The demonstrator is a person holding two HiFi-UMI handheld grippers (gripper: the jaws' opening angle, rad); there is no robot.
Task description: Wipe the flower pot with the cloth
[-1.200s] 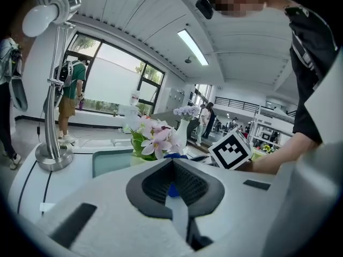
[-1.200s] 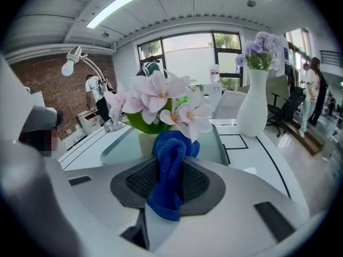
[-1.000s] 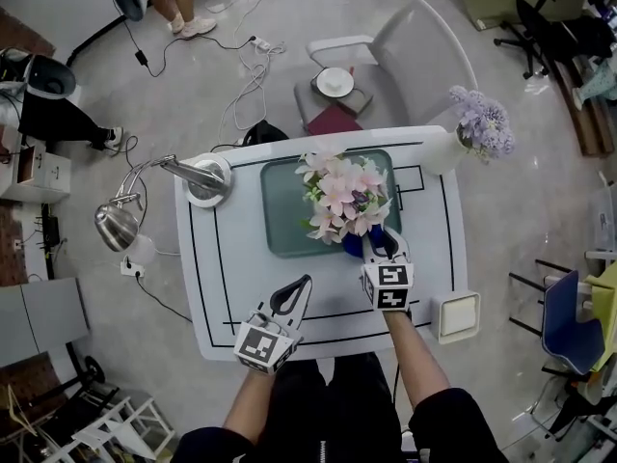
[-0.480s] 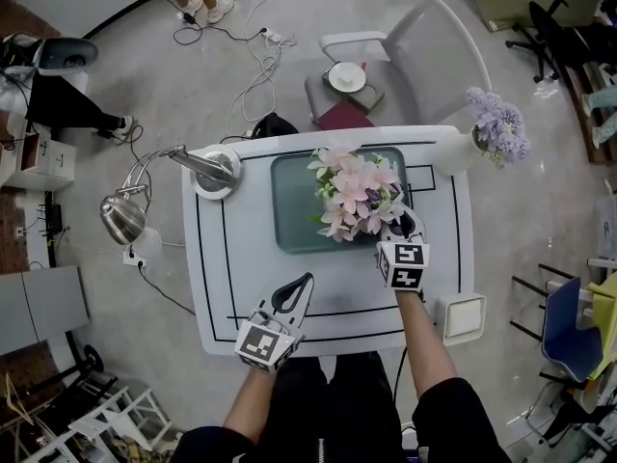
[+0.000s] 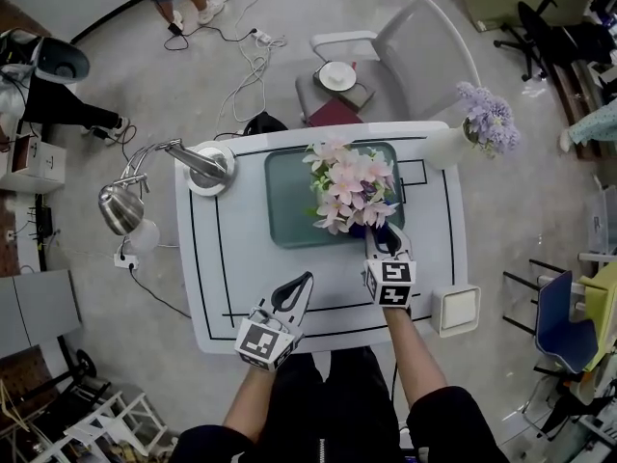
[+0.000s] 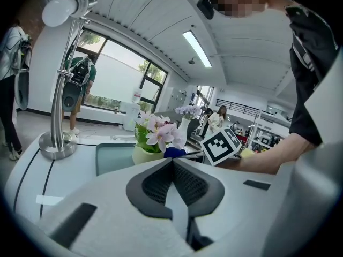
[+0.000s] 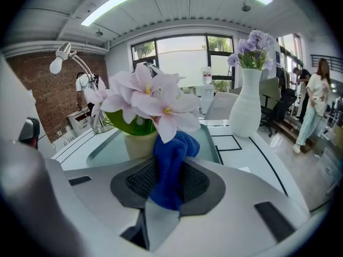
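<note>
Right gripper [image 7: 170, 182]: jaws clamped on a bunched blue cloth [image 7: 170, 162], which sticks out forward past the tips. Left gripper [image 6: 172, 170]: jaws pressed together, nothing between them, resting low over the near part of the white table [image 5: 222, 287], well apart from the work.

Flower pot [image 7: 138, 143]: pale, upright, on the green tray [image 5: 284, 201] at the table's middle, under a spread of pink flowers [image 5: 347, 186]. From the head view the blooms hide most of the pot. The cloth sits at the pot's near right side. Whether it actually touches the wall cannot be told.

Step in hand, as judged: wiping the pot's side.

- Press the cloth wad, not the jaw tips, against the wall.
- Sweep around the curve with light, level pressure. The pot is free-standing and could slide or tip.
- Stay below the petals, which overhang the cloth closely.
- The free left gripper could steady the far side.
</note>
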